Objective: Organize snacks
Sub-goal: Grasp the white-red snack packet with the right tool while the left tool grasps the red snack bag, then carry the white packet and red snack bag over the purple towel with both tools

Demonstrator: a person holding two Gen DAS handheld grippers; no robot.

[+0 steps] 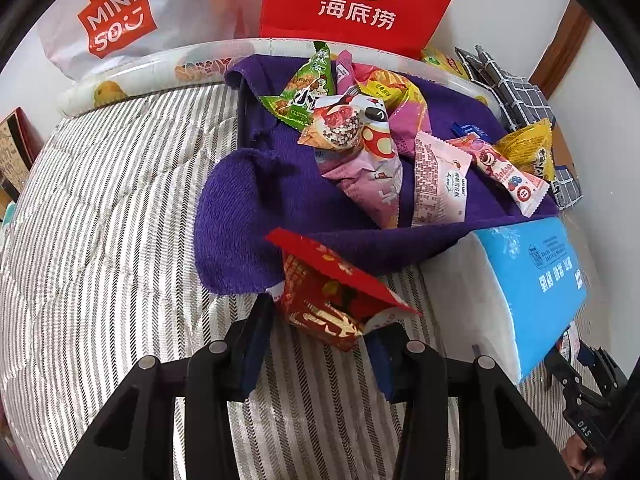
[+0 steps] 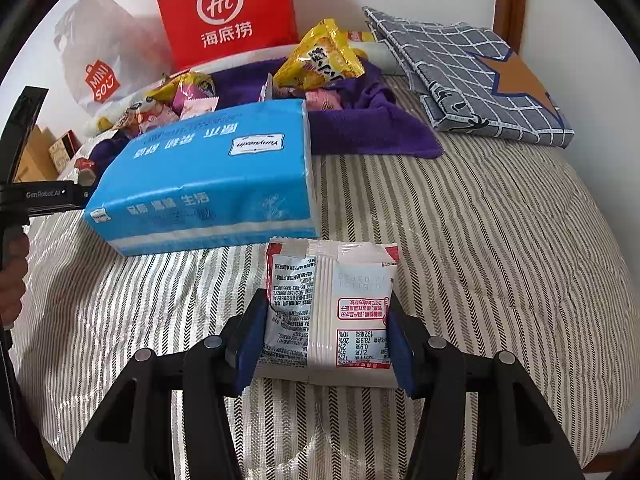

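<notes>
Here the left gripper is clenched on a red snack packet, a crinkly foil pouch with gold print whose stiff red top flap juts out sideways above the blue pads. The packet sits right between the fingertips, at the near edge of a purple towel, over the striped quilted mattress. The towel is plush and rumpled, and on it lies a loose heap of snacks: a green triangular packet, a pink glossy pouch, a flat pale-pink wrapper with crimped ends, a small pink-and-white sachet with a bear face and a puffy yellow bag.

The right gripper grasps a white snack packet, a flat, nearly square sachet with red-edged print and a centre seam, back side facing the camera. Its two side edges are pressed by the blue pads, and its top stands clear of the fingertips, above the mattress. Just beyond it lies a blue soft pack of tissues, smooth plastic, brick-shaped. Behind stand a red paper bag and a white plastic shopping bag against the wall, and a grey checked cloth bag lies at the right.
</notes>
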